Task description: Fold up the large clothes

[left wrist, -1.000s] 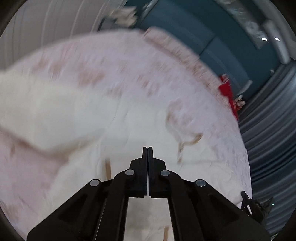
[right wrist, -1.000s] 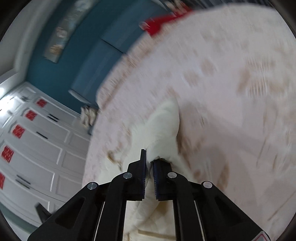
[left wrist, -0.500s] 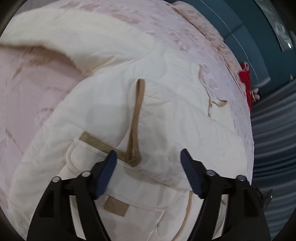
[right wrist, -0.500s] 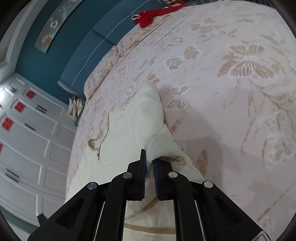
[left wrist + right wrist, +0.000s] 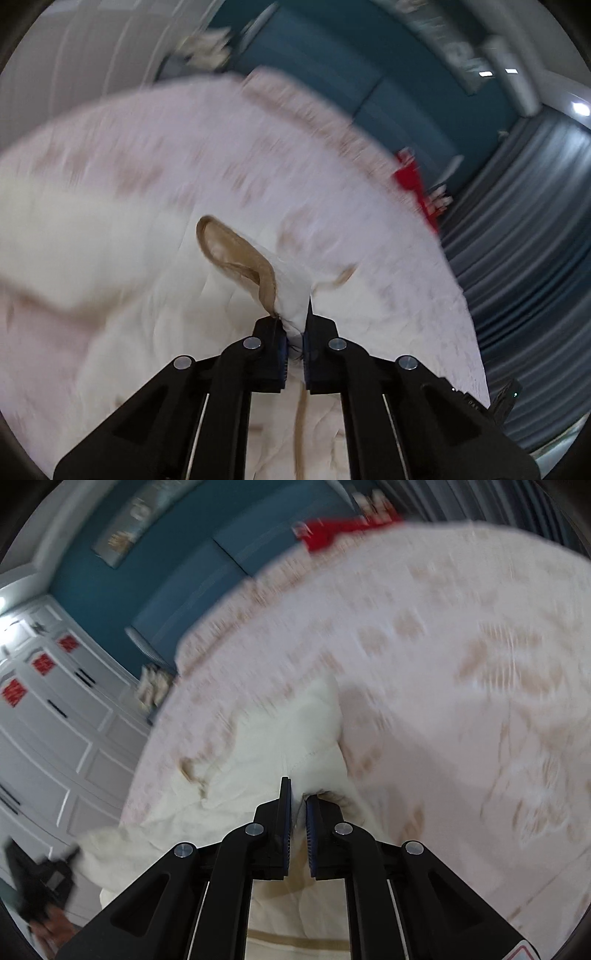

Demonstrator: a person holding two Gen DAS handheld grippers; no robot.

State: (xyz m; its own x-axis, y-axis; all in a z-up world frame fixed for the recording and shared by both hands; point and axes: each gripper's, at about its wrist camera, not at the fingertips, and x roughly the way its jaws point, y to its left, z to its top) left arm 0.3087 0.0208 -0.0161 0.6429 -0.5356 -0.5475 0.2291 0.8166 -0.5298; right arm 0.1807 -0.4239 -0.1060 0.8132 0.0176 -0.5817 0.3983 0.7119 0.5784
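Observation:
A cream quilted garment [image 5: 166, 295] with tan trim lies on a pink bedspread [image 5: 258, 155]. My left gripper [image 5: 295, 325] has its jaws closing on a raised fold of it with a tan trim loop [image 5: 240, 258], pads pressing the cloth. In the right wrist view, my right gripper [image 5: 298, 801] is shut on another bunched edge of the same garment [image 5: 280, 746]. The cloth stretches back over the bedspread [image 5: 461, 646]. Both views are blurred by motion.
A teal headboard [image 5: 332, 85] and a red item [image 5: 413, 181] stand at the bed's far end. Grey curtains [image 5: 535, 240] hang at the right. White wardrobe doors [image 5: 55, 709] fill the left of the right wrist view, where a hand with a black tool [image 5: 37, 882] shows low.
Half a second ago my left gripper stood open over the tan strap; now it is shut on that fold and has lifted it. My right gripper has kept its grip on the garment.

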